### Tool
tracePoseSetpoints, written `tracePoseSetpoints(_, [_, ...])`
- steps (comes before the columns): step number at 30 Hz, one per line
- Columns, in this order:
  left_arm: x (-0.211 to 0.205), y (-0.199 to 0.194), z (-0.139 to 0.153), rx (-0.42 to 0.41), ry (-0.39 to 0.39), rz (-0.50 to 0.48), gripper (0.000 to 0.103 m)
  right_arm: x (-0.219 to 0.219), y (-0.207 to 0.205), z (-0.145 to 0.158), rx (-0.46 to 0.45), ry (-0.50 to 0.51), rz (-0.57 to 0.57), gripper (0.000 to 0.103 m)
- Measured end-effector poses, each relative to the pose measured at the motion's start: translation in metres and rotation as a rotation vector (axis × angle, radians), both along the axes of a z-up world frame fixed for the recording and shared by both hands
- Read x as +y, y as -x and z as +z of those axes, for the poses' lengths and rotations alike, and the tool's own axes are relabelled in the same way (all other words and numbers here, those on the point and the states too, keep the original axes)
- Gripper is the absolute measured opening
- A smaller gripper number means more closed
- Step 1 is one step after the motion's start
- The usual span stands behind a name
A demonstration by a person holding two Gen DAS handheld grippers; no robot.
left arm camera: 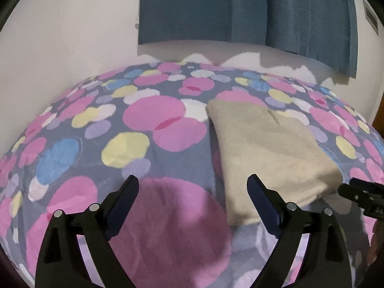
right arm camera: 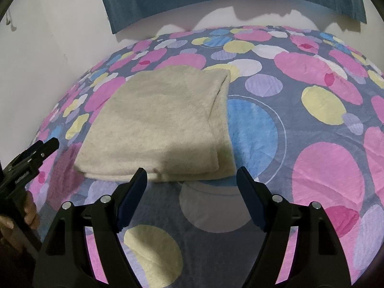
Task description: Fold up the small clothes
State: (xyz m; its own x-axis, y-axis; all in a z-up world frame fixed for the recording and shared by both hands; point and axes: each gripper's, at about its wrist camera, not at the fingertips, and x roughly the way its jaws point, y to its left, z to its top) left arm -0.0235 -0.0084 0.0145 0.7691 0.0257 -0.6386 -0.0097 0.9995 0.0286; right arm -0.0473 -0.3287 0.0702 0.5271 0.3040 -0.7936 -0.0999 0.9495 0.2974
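A beige cloth (left arm camera: pixel 268 153) lies folded in a flat rectangle on the spotted bedspread (left arm camera: pixel 134 129). In the left wrist view it sits to the right of my left gripper (left arm camera: pixel 193 183), which is open and empty above the bedspread. In the right wrist view the beige cloth (right arm camera: pixel 158 124) lies just beyond my right gripper (right arm camera: pixel 192 176), which is open and empty near its front edge. The right gripper also shows at the left wrist view's right edge (left arm camera: pixel 360 192), and the left gripper shows at the right wrist view's left edge (right arm camera: pixel 36 153).
A blue curtain (left arm camera: pixel 244 9) hangs on the white wall (left arm camera: pixel 67 38) behind the bed. The bedspread (right arm camera: pixel 312 100) extends to the right of the cloth. A hand (right arm camera: pixel 26 213) holds the left gripper.
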Motion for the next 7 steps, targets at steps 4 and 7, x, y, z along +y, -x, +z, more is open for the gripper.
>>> tracePoseSetpoints(4, [0.035,-0.025,-0.005,0.064,0.032,0.055,0.090,-0.026,-0.010,0.005,-0.001,-0.005,-0.043,0.076])
tracePoseSetpoints(7, [0.080,-0.051,-0.016,0.086,0.013,0.197,0.090,-0.066,-0.020,0.004,0.000,0.008,-0.124,0.079])
